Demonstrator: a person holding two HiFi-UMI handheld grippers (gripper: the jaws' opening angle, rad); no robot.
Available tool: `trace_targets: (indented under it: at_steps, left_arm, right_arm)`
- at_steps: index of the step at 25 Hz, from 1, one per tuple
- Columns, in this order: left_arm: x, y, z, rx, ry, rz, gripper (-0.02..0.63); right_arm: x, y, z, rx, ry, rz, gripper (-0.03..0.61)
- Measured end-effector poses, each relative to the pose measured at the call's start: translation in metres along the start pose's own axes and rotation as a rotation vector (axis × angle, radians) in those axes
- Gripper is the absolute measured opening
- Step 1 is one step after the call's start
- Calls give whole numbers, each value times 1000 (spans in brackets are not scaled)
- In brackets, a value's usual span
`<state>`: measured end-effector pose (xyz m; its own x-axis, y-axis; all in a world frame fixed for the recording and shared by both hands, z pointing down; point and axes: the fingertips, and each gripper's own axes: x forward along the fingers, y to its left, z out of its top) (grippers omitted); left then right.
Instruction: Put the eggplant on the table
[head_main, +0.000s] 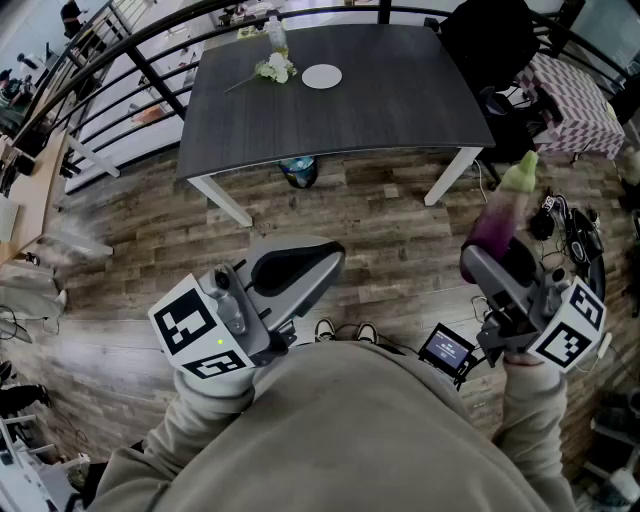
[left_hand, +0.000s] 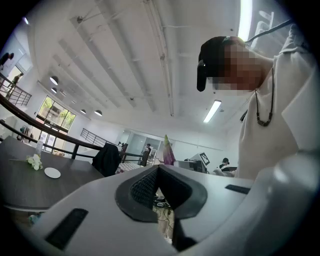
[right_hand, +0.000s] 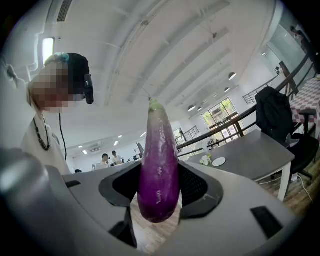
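Between right tongs (right_hand: 158, 200): eggplant (right_hand: 159, 160) upright, stem up.

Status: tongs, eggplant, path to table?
Right tongs shut on long purple eggplant, stem up. Left tongs shut, empty. Dark grey table ahead, nothing in between.

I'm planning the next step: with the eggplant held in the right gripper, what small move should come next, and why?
Probably carry the right gripper forward toward the table. Its jaws clamp the eggplant upright, but it hangs over the wooden floor, short of the table's near edge, and the table's near part is bare.
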<state>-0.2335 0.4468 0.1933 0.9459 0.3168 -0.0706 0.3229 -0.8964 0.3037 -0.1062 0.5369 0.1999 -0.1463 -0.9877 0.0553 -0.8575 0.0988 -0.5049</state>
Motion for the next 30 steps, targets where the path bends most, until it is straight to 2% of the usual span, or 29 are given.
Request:
trace_targets:
  at_steps: [11, 17, 25, 30]
  left_arm:
    - [8, -7, -5, -9, 5, -8, 5]
    - [22, -12, -9, -10, 9, -8, 5]
    - [64, -28, -12, 18, 33, -35, 5]
    - [93, -47, -20, 29, 51, -47, 5]
  right_arm:
    - [-9, -6, -2, 13, 9, -17, 232]
    - [-23, -12, 4, 25, -22, -10, 232]
    - [-65, -30, 19, 37, -85, -1, 229]
    - [-95, -47, 22, 47, -85, -4, 229]
